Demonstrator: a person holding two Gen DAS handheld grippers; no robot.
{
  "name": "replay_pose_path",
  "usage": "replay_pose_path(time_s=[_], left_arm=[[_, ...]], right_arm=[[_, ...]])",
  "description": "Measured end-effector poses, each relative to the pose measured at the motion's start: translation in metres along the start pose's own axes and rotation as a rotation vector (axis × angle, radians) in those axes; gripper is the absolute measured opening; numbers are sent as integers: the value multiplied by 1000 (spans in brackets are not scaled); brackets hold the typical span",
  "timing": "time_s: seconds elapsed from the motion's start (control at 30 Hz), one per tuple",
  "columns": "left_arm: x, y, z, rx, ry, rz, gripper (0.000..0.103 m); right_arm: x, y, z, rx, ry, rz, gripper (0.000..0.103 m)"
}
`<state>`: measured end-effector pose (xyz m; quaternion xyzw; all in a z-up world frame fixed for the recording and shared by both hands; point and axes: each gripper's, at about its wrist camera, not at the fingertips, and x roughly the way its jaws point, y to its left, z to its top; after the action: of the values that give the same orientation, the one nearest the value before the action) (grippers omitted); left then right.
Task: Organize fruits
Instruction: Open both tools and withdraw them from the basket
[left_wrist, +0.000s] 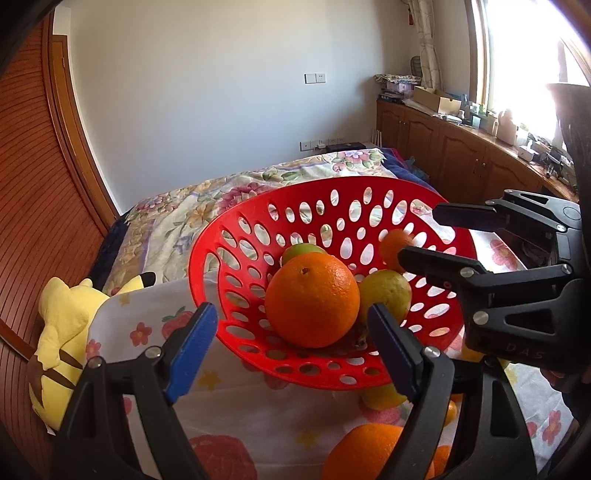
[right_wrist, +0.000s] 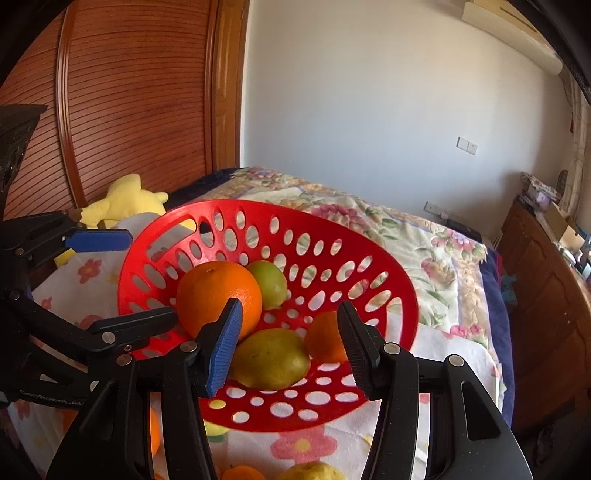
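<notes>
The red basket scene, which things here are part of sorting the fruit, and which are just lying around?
Part of the job:
- red basket
- big orange in it
- green fruit
- yellow-green fruit
- small orange
- loose oranges on the cloth

Just lying about:
- yellow plush toy
- flowered bedspread
- cardboard box on the cabinets

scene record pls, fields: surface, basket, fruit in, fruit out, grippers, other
surface: floral cloth over a bed
basket: red perforated basket, tilted toward the cameras
fruit in: large orange, green fruit, yellow-green citrus, small orange
fruit out: orange and yellow fruit on the cloth in front of the basket
grippers: left gripper open, empty; right gripper open, nothing pressed between its pads
other: yellow plush toy beside the cloth
</notes>
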<state>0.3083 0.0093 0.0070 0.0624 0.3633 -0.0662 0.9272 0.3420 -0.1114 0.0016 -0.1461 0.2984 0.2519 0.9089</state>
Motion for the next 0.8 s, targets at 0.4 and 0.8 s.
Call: replay_pose_path(time_s=[0.4,0.8], left_arm=[[-24,-2,-11,-34,-9,2,83],[-57,-3,-22,-45,-40,17,83]], right_arm=[[-52,8,-9,69,-53,15,60],[-83,17,-19,84,-79,4,60]])
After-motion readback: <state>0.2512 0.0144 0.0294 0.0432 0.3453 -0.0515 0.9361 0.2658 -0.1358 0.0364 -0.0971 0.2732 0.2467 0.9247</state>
